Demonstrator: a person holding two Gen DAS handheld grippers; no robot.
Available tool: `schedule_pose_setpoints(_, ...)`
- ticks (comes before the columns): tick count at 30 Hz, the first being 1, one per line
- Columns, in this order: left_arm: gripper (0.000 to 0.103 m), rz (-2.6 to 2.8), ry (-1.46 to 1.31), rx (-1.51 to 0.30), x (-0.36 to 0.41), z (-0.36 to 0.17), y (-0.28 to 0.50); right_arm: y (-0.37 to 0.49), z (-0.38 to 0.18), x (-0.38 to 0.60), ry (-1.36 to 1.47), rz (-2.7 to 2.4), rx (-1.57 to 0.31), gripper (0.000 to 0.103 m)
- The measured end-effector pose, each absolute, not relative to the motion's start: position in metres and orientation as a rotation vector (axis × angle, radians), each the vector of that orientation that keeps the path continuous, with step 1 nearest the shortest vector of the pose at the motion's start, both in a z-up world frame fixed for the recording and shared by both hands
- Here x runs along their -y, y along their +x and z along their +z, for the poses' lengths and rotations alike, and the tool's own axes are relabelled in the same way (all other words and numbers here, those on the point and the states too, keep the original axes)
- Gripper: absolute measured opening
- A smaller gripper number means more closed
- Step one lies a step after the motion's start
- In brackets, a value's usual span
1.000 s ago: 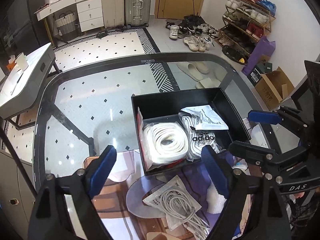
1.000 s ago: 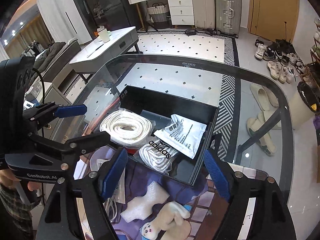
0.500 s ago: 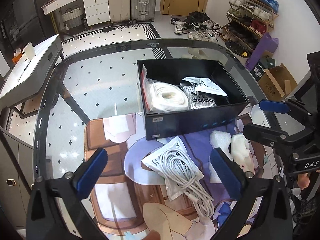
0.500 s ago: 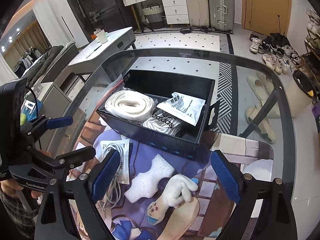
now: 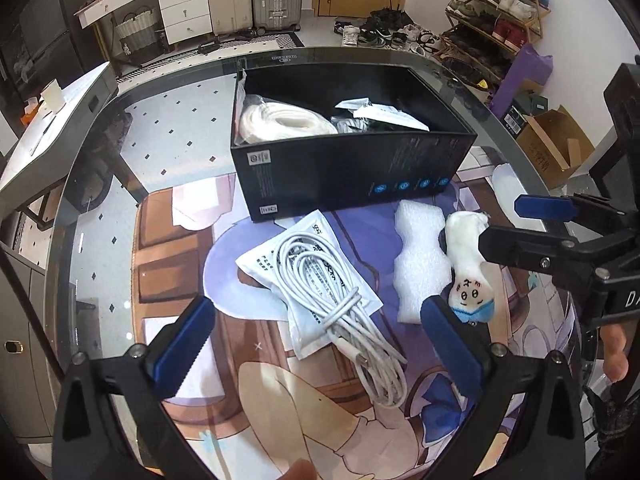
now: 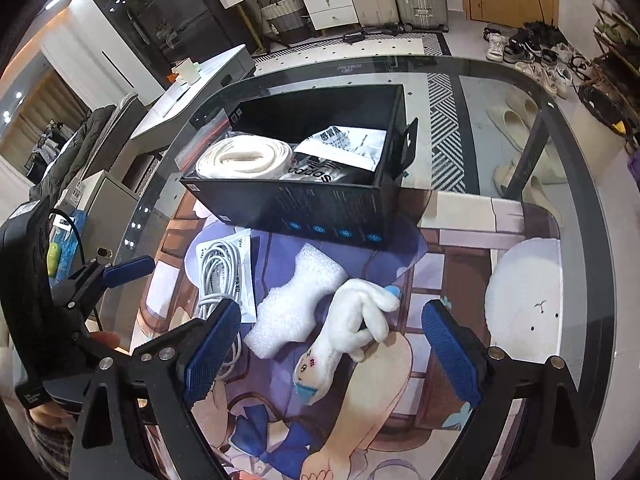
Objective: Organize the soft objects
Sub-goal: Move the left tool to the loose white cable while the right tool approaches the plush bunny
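left gripper (image 5: 318, 340): tilted down, jaws spread over white cable bundle (image 5: 340, 308) | right gripper (image 6: 332, 350): tilted down, jaws spread around plush doll (image 6: 344, 336) | black box (image 5: 352, 176) at 12 o'clock

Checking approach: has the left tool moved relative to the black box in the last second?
Yes. The left tool has pulled back from the black cardboard box, now over the bagged white cable.

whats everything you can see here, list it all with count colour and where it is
box: 1, black, far side of mat
rope coil: 1, white, box's left part
printed packets: at least 2, white and clear, box's right part
cable bundle: 1, white, on its white packet, mat's left
foam piece: 1, white, mat's middle
plush doll: 1, white with blue, beside foam
mat: 1, brown and purple print, on glass table
left gripper: 1, black with blue pads, open over cable
right gripper: 1, same, open over doll
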State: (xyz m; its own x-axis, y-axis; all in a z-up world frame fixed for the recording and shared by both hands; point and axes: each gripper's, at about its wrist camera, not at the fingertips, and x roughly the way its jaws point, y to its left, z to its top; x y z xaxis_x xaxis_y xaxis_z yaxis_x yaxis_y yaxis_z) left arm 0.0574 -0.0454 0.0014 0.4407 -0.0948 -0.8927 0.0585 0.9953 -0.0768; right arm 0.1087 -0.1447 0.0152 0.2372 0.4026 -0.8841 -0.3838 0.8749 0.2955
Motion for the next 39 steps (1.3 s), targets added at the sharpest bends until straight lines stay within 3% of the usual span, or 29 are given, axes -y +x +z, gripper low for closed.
schedule_pose_setpoints(7, 0.103, -0.117, -0.044, -1.129, 0.054, -0.01, 0.053, 0.106, -0.002, 0.144, 0.01, 0.514, -1.261, 0.092)
schedule_pose_setpoints(17, 0.097, -0.094, -0.038, -1.149, 0.061, -0.022, 0.058, 0.111, -0.013, 0.151, 0.007, 0.479, -1.286, 0.079)
schedule_pose_setpoints(19, 0.087, -0.094, -0.048, -1.165, 0.061, -0.025, 0.059, 0.112, -0.015, 0.149, 0.0, 0.48, -1.292, 0.078)
schedule_pose_setpoints(21, 0.086, -0.097, -0.061, -1.17, 0.06, -0.027, 0.06, 0.112, -0.018, 0.146, -0.013, 0.481, -1.302, 0.075)
schedule_pose_setpoints(25, 0.064, -0.101, -0.079, -1.183, 0.055, -0.027, 0.059, 0.112, -0.025, 0.14, -0.033, 0.477, -1.318, 0.071)
schedule_pose_setpoints(39, 0.04, -0.125, -0.076, -1.197, 0.046, -0.03, 0.056, 0.114, -0.033, 0.119, -0.131, 0.452, -1.3, 0.063)
